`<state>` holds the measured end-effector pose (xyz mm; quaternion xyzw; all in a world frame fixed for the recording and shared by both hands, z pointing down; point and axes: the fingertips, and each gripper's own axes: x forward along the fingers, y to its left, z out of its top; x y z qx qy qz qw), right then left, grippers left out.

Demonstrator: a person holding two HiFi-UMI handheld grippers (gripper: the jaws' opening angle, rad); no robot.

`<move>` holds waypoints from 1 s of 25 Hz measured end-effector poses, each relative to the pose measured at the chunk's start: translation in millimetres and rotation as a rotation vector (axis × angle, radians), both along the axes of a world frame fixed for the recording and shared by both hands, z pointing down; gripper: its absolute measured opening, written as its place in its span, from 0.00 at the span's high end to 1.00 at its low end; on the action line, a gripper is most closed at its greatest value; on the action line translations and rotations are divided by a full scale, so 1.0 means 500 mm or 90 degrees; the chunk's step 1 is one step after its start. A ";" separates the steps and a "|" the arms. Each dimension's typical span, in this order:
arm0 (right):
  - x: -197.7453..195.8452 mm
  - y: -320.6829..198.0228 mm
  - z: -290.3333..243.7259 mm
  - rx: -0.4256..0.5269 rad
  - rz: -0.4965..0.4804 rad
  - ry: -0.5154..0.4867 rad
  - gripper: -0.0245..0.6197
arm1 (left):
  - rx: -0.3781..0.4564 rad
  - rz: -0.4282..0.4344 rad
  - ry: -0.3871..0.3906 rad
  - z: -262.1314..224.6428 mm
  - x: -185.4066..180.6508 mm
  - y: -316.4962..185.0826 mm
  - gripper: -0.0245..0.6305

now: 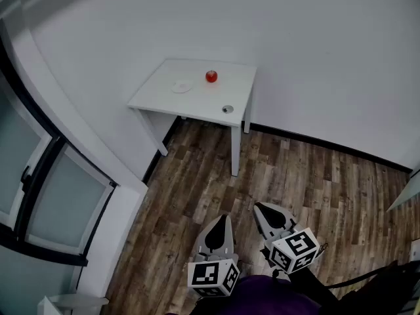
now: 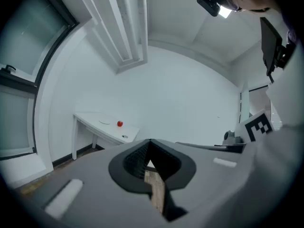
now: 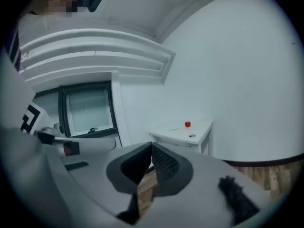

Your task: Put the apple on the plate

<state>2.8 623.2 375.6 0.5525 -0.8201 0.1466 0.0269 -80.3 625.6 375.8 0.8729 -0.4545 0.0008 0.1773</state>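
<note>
— Well, from the head view we've done nothing yet: the apple (image 1: 211, 76) sits on the far white table (image 1: 157, 94), near the plate (image 1: 182, 86) and to its right, well apart from us.
— Open wooden floor (image 1: 295, 176) lies between; we meet the table's near edge and leg (image 1: 235, 151) first.
— Left gripper view: our left gripper (image 2: 149, 142) has its jaws together, empty.
— Right gripper view: the right gripper (image 3: 152, 145) matches, so 2 closed, empty.

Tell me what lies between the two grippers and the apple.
In the head view, mostly bare wooden floor, then the table at its front edge, and a small round object on it before the apple.
</note>
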 end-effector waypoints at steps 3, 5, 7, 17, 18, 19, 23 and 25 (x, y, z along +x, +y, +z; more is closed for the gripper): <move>-0.003 -0.082 0.001 0.003 0.014 -0.003 0.94 | 0.001 0.010 -0.003 -0.001 -0.006 -0.080 0.96; -0.005 -0.134 0.002 0.006 0.027 0.003 0.95 | 0.001 0.011 -0.002 -0.003 -0.013 -0.131 0.96; -0.008 -0.182 0.005 0.007 0.037 0.007 0.95 | 0.001 0.008 -0.003 0.001 -0.025 -0.179 0.96; -0.018 -0.349 0.048 -0.023 0.058 0.023 0.94 | -0.040 0.012 0.011 0.046 -0.060 -0.345 0.96; -0.017 -0.361 0.052 -0.027 0.057 0.025 0.95 | -0.045 0.011 0.013 0.050 -0.060 -0.355 0.96; -0.016 -0.372 0.056 -0.031 0.055 0.026 0.94 | -0.051 0.008 0.015 0.055 -0.061 -0.365 0.96; -0.012 -0.422 0.068 -0.039 0.045 0.028 0.94 | -0.065 -0.008 0.013 0.074 -0.062 -0.412 0.96; -0.002 -0.454 0.071 -0.038 0.042 0.028 0.94 | -0.062 -0.006 0.012 0.076 -0.051 -0.443 0.96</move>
